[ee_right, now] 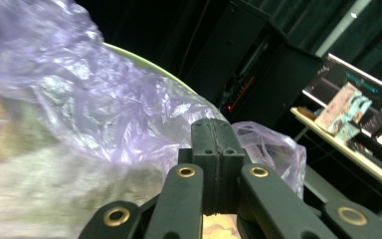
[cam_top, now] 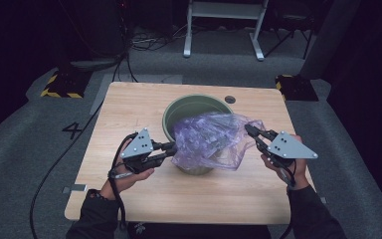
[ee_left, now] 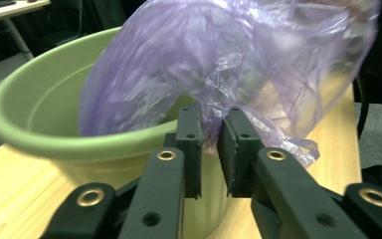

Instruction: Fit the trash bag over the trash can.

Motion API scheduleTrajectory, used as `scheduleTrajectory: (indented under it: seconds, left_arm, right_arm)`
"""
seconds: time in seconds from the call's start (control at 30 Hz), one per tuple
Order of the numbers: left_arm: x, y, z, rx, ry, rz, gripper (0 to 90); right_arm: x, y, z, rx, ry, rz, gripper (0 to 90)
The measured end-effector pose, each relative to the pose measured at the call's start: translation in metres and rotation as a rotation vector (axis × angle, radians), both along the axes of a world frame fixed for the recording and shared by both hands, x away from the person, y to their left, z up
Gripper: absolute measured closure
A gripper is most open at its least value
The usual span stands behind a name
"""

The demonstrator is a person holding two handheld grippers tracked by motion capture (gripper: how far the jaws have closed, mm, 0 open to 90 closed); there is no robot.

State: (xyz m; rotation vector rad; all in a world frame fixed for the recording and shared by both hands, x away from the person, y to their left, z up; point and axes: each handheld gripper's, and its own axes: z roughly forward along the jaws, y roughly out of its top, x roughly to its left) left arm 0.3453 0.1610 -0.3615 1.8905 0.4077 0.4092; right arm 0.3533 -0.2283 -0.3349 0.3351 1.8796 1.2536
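A green plastic tub (cam_top: 181, 110) is seen standing near the middle of a light wooden bench (cam_top: 129, 107), and a thin purple plastic bag (cam_top: 210, 139) is draped over the tub's near rim, spilling down its outer wall on the side towards the person. To the left of the tub the left claw (cam_top: 171, 151) is held level, pointing at the bag's left edge; in the left gripper view its jaws are seen standing a narrow gap apart, with a crumpled fold of the bag (ee_left: 219, 74) hanging between them, and whether the pads press on the film cannot be told. To the right of the tub the right claw (cam_top: 252, 133) is held at the bag's far right corner; in the right gripper view its jaws are seen brought fully together, pad against pad, with the bag's film (ee_right: 104, 114) bunched just around and behind the tips, so a pinch on the edge of the bag is indicated. Both claws are carried by the person's hands, just beside the tub.
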Motion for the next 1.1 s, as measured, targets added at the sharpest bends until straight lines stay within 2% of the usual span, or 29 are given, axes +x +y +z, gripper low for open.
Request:
scheduleTrajectory:
  seconds: [0.1, 0.33, 0.5, 0.6, 0.7, 0.73, 0.8, 0.93, 1.0, 1.1]
  left_arm:
    - [0.003, 0.008, -0.002, -0.004, 0.014, 0.018, 77.8]
    - [0.008, 0.022, -0.009, 0.023, 0.023, 0.072, 74.8]
    - [0.011, 0.033, -0.017, 0.045, 0.042, 0.117, 71.8]
    - [0.009, 0.041, -0.018, 0.043, 0.049, 0.137, 64.2]
    - [0.001, 0.047, -0.013, 0.013, 0.033, 0.166, 46.5]
    - [-0.003, 0.048, -0.010, -0.006, 0.028, 0.172, 37.2]
    - [-0.010, 0.047, -0.002, -0.031, 0.026, 0.160, 27.1]
    - [-0.024, 0.036, 0.013, -0.047, -0.001, 0.125, 17.2]
    - [-0.031, 0.029, 0.019, -0.047, -0.024, 0.097, 15.5]
    - [-0.038, 0.018, 0.029, -0.055, -0.034, 0.060, 15.4]
  right_arm:
    - [0.009, -0.002, 0.001, 0.041, 0.036, -0.002, 90.0]
    - [0.025, -0.005, -0.001, 0.074, 0.089, -0.038, 90.0]
    - [0.033, -0.007, -0.004, 0.076, 0.117, -0.057, 90.0]
    - [0.036, -0.008, -0.004, 0.085, 0.131, -0.063, 90.0]
    - [0.038, -0.008, -0.003, 0.086, 0.140, -0.063, 90.0]
    - [0.038, -0.007, -0.003, 0.084, 0.139, -0.063, 90.0]
    - [0.038, -0.006, -0.003, 0.079, 0.138, -0.064, 90.0]
    - [0.037, -0.003, -0.002, 0.071, 0.137, -0.065, 90.0]
    - [0.037, -0.002, -0.001, 0.065, 0.133, -0.066, 90.0]
    - [0.037, -0.001, -0.001, 0.058, 0.134, -0.067, 90.0]
